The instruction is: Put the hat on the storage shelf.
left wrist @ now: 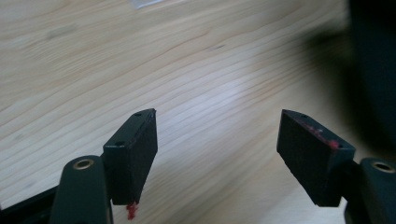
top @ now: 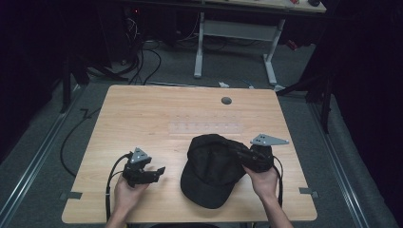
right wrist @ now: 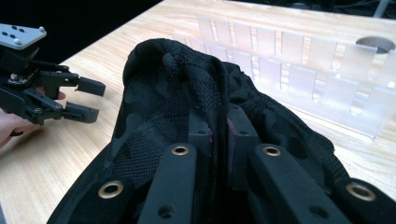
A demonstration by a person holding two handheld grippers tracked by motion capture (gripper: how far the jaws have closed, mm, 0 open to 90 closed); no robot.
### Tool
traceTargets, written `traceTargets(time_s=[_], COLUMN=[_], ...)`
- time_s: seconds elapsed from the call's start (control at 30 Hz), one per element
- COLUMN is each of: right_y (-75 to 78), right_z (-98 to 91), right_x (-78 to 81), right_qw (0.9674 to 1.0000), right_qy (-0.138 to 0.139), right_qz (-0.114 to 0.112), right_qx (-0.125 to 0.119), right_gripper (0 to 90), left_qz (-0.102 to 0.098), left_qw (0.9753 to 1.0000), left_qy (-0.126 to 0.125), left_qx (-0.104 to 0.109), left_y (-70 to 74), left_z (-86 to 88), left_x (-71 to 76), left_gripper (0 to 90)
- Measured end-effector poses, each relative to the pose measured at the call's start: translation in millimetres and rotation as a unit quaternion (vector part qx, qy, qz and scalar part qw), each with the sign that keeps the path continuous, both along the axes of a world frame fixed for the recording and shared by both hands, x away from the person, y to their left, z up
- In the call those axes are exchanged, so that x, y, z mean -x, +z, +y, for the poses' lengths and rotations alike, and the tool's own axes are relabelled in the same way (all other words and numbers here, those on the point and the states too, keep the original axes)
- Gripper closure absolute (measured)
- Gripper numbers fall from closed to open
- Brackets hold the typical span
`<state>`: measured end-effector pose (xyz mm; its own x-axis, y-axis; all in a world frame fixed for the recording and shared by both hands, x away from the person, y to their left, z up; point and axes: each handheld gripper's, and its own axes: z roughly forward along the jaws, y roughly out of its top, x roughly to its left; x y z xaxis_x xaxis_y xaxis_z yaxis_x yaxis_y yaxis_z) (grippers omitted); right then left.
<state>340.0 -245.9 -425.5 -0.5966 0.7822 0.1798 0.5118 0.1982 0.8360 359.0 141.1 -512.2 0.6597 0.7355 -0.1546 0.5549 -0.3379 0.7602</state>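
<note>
While the right tool (right wrist: 218,133) is pinching the cap (top: 211,166), the left tool (top: 153,173) is waiting released. Keeping that pinch firm is probably helping; the counter (top: 142,114) is supporting the cap.

Light wooden desk (top: 142,114), round grommet hole (top: 226,100) near far edge. Black cap (top: 211,171) lies right of centre toward near edge; clear plastic strip (top: 205,128) mid-desk.

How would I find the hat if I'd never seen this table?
Start at the wooden table and look toward its near edge, just right of the middle. The black cap lies there, its mesh back pinched in the right gripper. It is the only soft, floppy thing; the clear plastic strip behind it is stiff.
</note>
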Motion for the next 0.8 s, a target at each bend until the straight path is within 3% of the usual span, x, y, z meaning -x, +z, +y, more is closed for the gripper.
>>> traceTargets(time_s=[0.03,0.1,0.2,0.37,0.4,0.8], right_y=[0.0,4.1,6.9,8.9,10.0,15.4], right_z=[0.0,1.3,3.2,4.9,5.5,12.0], right_x=[0.0,2.6,4.4,5.0,5.0,0.8], right_qw=[1.0,0.9999,0.9998,0.9995,0.9994,0.9982], right_qy=[0.0,0.009,0.017,0.024,0.026,0.05], right_qz=[0.0,-0.008,-0.013,-0.019,-0.023,-0.031], right_qx=[0.0,-0.001,-0.003,-0.002,-0.003,-0.01], right_gripper=[83.1,83.0,83.0,83.0,83.0,82.9], left_qz=[0.0,0.01,0.018,0.028,0.034,0.052], left_qw=[1.0,0.999,0.9968,0.9937,0.992,0.9835], left_qy=[0.0,-0.033,-0.062,-0.096,-0.11,-0.167], left_qx=[0.0,0.03,0.048,0.051,0.051,0.046], left_y=[0.0,9.4,16.9,23.0,24.7,29.5], left_z=[0.0,-6.4,-13.3,-23.1,-27.6,-49.1], left_x=[0.0,1.1,1.4,1.3,0.7,-2.4], left_gripper=[29.0,28.3,27.3,25.8,25.5,23.8])
